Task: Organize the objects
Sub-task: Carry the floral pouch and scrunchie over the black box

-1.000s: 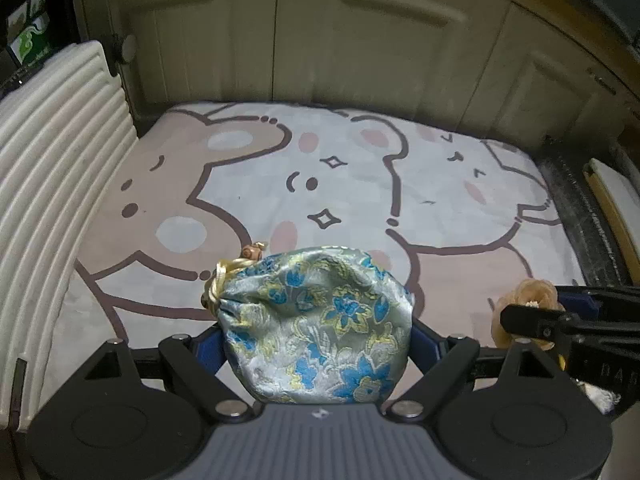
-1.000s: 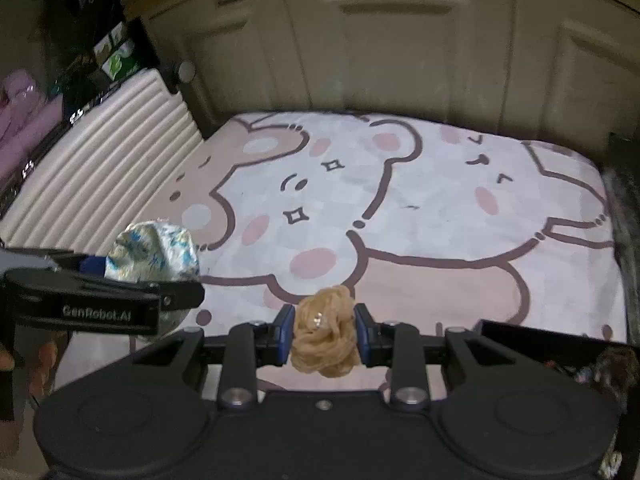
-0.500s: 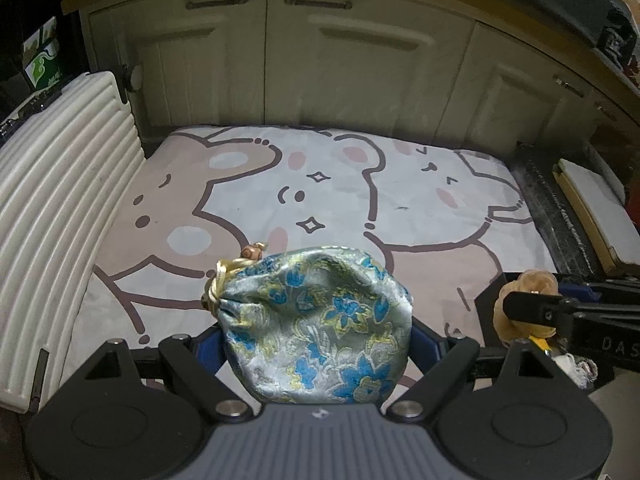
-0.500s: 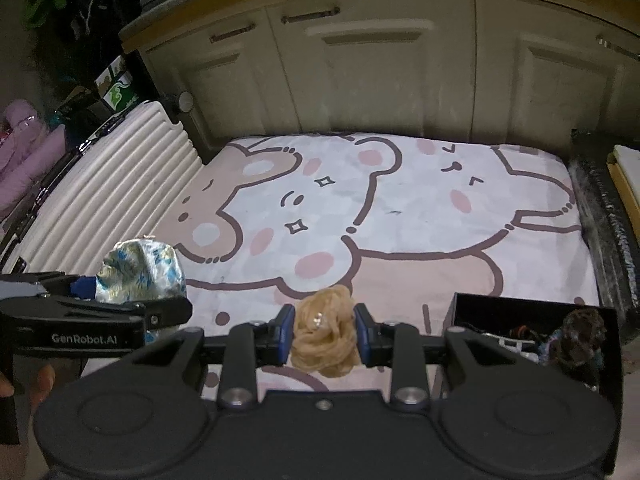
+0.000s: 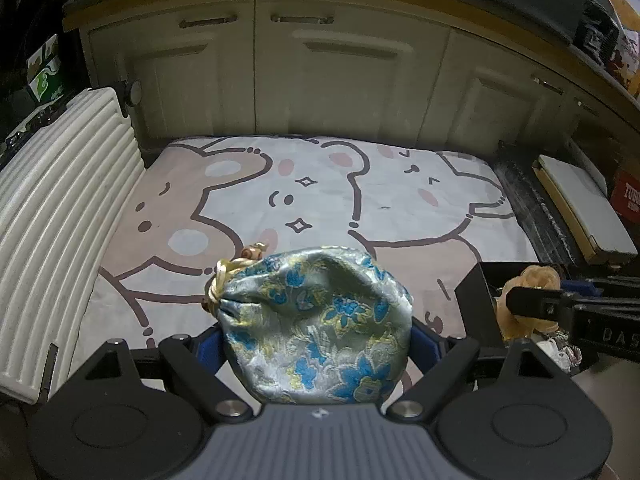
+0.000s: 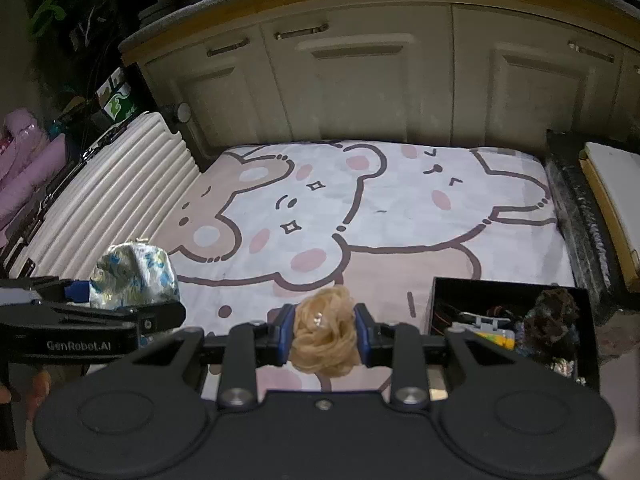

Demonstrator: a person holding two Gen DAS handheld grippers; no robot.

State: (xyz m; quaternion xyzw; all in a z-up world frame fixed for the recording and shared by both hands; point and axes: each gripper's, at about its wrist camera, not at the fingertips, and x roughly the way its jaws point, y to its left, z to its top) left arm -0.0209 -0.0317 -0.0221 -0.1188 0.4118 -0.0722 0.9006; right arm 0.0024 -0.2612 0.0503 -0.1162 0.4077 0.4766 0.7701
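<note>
**Both tongs loaded above the bear mat**

Across the floor below me spreads the bear-print mat, pale with brown cartoon outlines, and it reaches back to the cream cabinet doors that run the whole far side. Along the mat's left edge lies a white ribbed panel. On the right edge runs a dark strip, and beyond that a flat pale board.

Near the mat's right front corner sits my black box, open at the top, with a jumble of small things inside: a dark lumpy piece, something yellow, a few wires. I cannot make out more of them.

In my left tongs I carry the brocade pouch, silver with blue and gold flowers, its mouth drawn shut by a gold cord with a small bead at the top left. The jaws stand wide, and the blue pads press on both flanks of the pouch, so it hangs clear above the mat.

My right tongs are drawn much closer and pinch the tan flower ornament, a small coil of petals with a shiny bit at its heart. It sits between the blue pads, just left of the box and above the mat's near edge.
</note>
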